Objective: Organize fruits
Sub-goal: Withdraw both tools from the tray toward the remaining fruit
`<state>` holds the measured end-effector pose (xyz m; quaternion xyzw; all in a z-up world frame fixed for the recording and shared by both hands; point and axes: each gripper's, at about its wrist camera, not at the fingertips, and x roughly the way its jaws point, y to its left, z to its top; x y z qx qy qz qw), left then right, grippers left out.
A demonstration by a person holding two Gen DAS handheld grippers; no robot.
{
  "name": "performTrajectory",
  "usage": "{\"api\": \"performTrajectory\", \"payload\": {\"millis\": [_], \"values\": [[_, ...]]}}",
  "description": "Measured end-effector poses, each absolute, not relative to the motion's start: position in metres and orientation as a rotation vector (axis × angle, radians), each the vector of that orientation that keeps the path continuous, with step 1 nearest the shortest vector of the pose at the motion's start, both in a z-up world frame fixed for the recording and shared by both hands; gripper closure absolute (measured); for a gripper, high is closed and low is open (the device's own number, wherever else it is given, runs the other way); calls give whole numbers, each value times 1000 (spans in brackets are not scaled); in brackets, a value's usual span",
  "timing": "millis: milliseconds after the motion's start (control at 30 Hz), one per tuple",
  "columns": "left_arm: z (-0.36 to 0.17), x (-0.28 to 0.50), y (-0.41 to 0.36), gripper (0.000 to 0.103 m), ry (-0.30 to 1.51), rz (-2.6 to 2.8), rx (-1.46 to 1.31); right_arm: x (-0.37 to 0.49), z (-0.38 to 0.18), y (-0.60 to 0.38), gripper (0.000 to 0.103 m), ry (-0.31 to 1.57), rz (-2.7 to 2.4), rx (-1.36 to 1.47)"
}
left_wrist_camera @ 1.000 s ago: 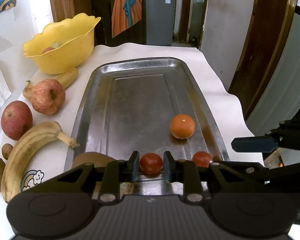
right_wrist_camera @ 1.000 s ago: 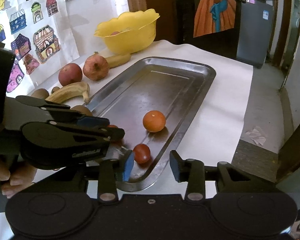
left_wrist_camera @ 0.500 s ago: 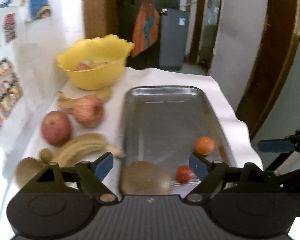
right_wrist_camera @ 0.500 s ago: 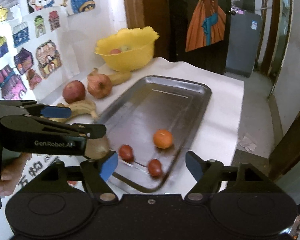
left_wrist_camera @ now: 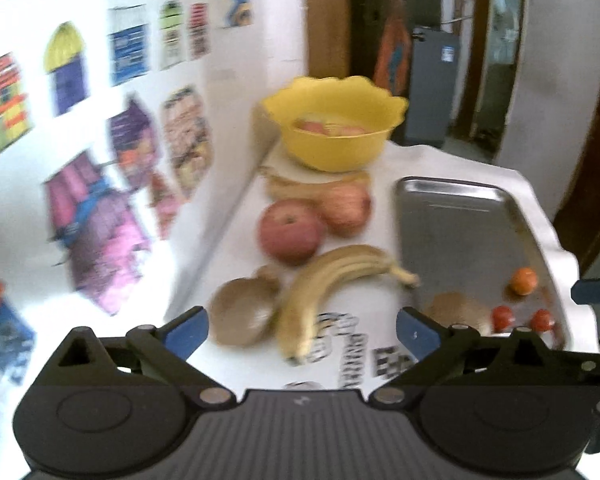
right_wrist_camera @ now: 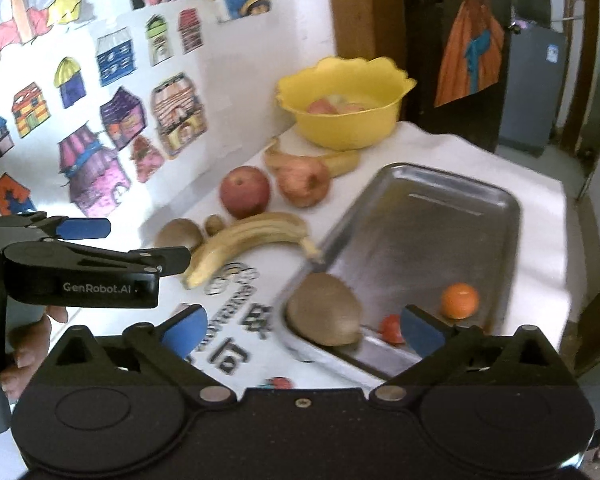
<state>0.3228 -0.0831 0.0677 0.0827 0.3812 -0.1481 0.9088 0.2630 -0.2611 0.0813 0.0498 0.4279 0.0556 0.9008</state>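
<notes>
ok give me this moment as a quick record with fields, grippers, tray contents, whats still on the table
left gripper: open, empty, above the table's near left part
right gripper: open, empty, near the tray's front edge
metal tray: kiwi at near corner, orange, two small tomatoes
yellow bowl: at the back, some fruit inside
loose on tablecloth: two apples, bananas, kiwi
wall: house drawings
</notes>
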Motion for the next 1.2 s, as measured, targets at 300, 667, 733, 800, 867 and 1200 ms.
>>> {"api": "performTrajectory", "payload": {"millis": [300,667,733,800,867,1200], "values": [[54,324,-44,1,861,-198,175,284,60,-220,1,1031,121,139],[32,321,-29,1,914,-159,171,295,35,-203,1,1151,131,204],[29,322,-29,1,922,-158,171,297,32,-202,1,1164,134,208],[28,325,-30,1,924,-156,168,300,31,-201,1,1168,132,203],[27,328,-31,1,924,-155,167,303,30,-202,1,1167,135,203],[25,355,-48,1,907,-171,119,322,42,-226,1,997,195,153]]}}
